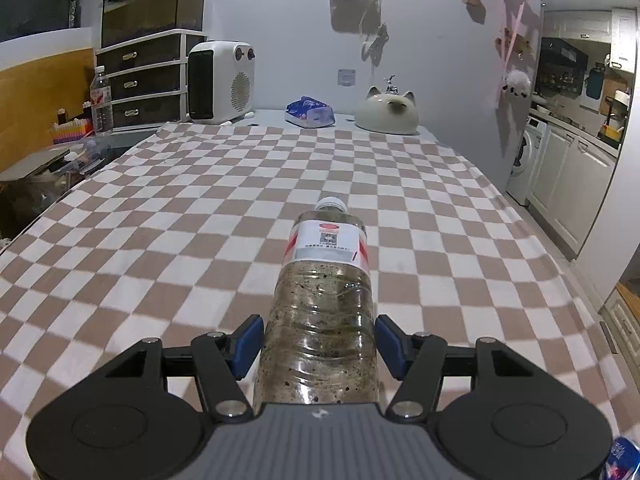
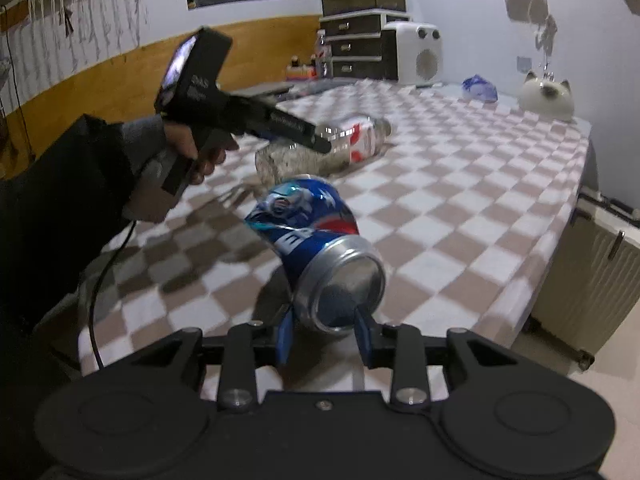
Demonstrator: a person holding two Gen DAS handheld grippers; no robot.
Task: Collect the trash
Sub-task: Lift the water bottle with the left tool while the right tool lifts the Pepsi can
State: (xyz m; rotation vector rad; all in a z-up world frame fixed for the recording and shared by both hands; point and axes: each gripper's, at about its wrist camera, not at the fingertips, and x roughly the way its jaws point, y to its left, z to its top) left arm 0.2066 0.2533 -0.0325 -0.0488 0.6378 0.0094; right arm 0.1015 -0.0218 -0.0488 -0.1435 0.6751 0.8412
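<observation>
Left claw grips the grimy bottle; right claw seemingly pinches the dented can's rim. Carry both level, squeezing steadily.

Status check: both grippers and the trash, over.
Left gripper shut on plastic bottle. Right gripper shut on crushed can. Nothing in the way.

Bottle sitting between left gripper jaws, over counter; can sitting between right gripper jaws, bottle lying behind it.
</observation>
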